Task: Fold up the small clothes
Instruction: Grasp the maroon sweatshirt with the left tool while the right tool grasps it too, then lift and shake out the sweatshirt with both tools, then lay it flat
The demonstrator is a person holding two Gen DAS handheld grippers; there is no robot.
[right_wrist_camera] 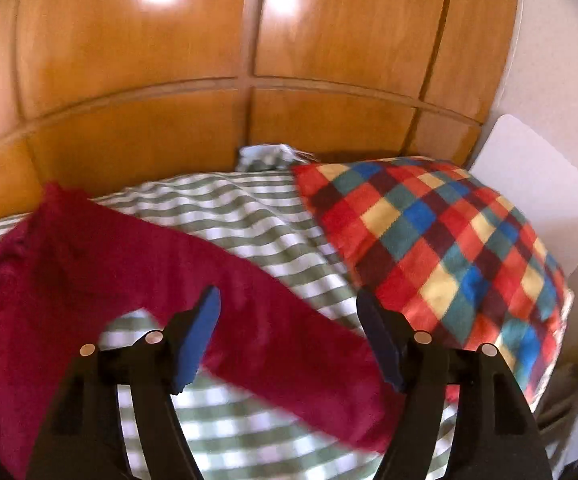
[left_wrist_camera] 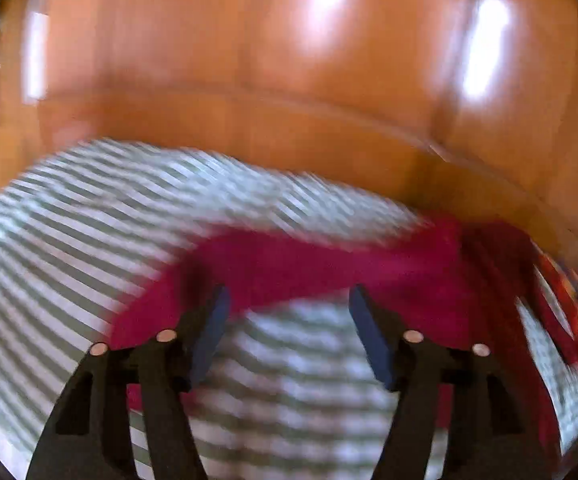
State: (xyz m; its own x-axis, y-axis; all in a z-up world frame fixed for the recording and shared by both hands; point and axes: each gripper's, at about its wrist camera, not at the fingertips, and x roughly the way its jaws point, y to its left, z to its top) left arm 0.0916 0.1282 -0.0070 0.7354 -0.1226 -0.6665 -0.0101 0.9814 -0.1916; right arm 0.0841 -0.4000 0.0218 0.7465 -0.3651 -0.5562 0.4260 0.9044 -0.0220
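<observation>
A crimson pair of small trousers (right_wrist_camera: 89,264) lies spread on the green-and-white striped bedspread (right_wrist_camera: 225,204). One leg runs down to the right between my right gripper's fingers. My right gripper (right_wrist_camera: 289,304) is open and empty just above that leg. In the blurred left wrist view the same crimson garment (left_wrist_camera: 309,264) arcs across the bedspread (left_wrist_camera: 89,216). My left gripper (left_wrist_camera: 289,300) is open and empty, its fingertips over the garment's lower edge.
A multicoloured checked pillow (right_wrist_camera: 441,240) lies on the bed at the right, also at the right edge of the left wrist view (left_wrist_camera: 569,312). A wooden wardrobe (right_wrist_camera: 209,60) stands behind the bed. A white board (right_wrist_camera: 537,184) leans by the wall at the right.
</observation>
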